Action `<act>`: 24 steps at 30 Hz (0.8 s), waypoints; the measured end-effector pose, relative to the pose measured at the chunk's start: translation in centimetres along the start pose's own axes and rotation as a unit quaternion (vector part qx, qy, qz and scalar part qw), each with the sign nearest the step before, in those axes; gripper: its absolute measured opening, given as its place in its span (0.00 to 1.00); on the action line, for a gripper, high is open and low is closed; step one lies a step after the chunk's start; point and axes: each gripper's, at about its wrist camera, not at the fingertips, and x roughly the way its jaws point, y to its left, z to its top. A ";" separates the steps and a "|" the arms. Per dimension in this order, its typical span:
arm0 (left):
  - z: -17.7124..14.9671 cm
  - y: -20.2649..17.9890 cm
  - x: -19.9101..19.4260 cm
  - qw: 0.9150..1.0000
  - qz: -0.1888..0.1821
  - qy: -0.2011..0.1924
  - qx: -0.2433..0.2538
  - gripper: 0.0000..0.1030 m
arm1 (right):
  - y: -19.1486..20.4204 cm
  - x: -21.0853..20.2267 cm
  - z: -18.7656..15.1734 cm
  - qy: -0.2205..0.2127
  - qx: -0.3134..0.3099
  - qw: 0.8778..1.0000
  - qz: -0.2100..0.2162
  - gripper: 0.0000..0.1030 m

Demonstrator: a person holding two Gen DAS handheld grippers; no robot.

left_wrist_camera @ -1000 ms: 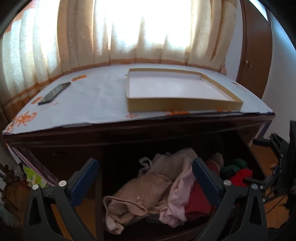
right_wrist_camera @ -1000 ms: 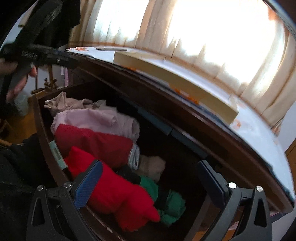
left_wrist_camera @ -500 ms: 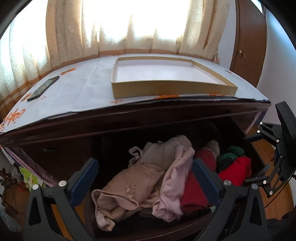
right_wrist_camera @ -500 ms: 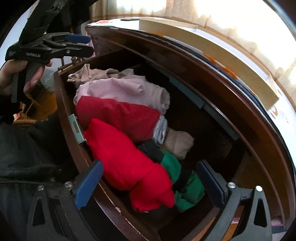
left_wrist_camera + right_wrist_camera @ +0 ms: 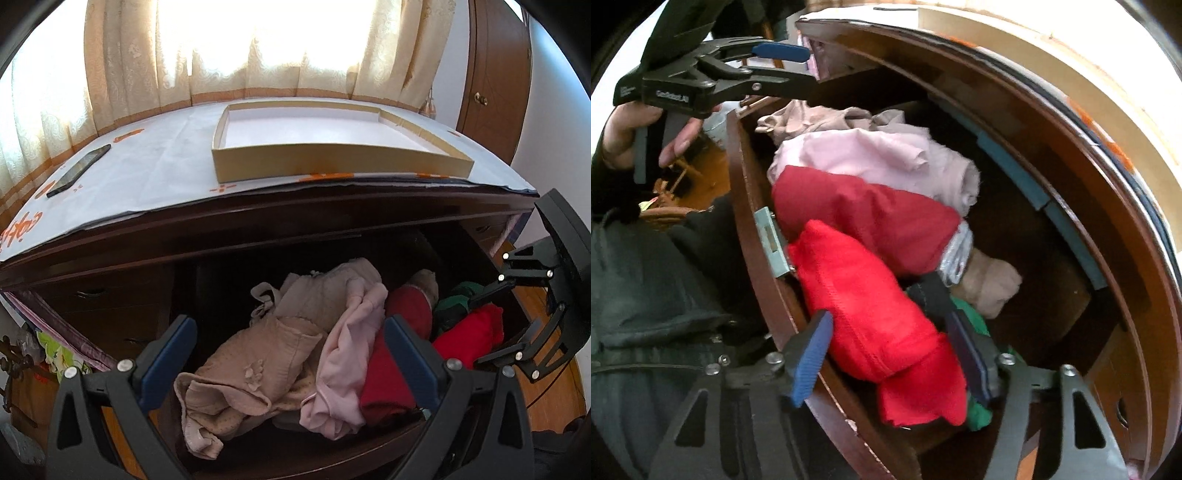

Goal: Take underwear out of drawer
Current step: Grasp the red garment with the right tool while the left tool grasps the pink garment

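Note:
The open wooden drawer [image 5: 746,206] holds a heap of clothes: a beige garment [image 5: 251,369], a pink one [image 5: 343,369], a dark red one [image 5: 871,218], a bright red one [image 5: 864,306] and a green piece [image 5: 458,295]. My right gripper [image 5: 890,354] points steeply down over the drawer's front right part. Its jaws are closing, with the bright red garment between them, and I see no firm pinch. It also shows in the left wrist view as the right gripper [image 5: 472,330]. My left gripper [image 5: 288,354] hovers open above the beige and pink clothes, holding nothing.
A shallow cardboard box [image 5: 332,162] and a dark phone [image 5: 79,170] lie on the paper-covered chest top. Curtains hang behind, and a wooden wardrobe door [image 5: 491,74] stands at the right. A person's hand [image 5: 624,133] holds the left gripper [image 5: 805,64]; dark clothing [image 5: 646,277] fills the near left.
My right gripper has tipped downward, come closer to the drawer and narrowed its jaws around the bright red garment. The left gripper has stayed open and barely moved.

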 end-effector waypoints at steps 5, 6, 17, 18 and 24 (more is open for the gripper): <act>-0.1 -0.3 0.6 1.000 -0.013 0.011 0.010 1.00 | -0.5 0.6 0.6 0.022 -0.003 0.999 0.046 0.53; -0.1 -0.4 0.9 1.000 -0.018 0.016 0.015 1.00 | -0.7 0.7 0.6 0.026 -0.003 0.998 0.058 0.51; -0.1 -1.4 2.0 0.999 -0.021 0.040 0.031 1.00 | -2.6 2.3 1.7 0.078 -0.007 0.987 0.137 0.43; 0.0 -1.5 2.0 0.998 -0.021 0.040 0.033 1.00 | -2.6 2.7 1.7 0.087 -0.014 0.986 0.145 0.48; -0.1 -1.5 2.2 0.998 -0.023 0.045 0.036 1.00 | -3.4 3.9 1.6 0.095 0.006 0.980 0.176 0.50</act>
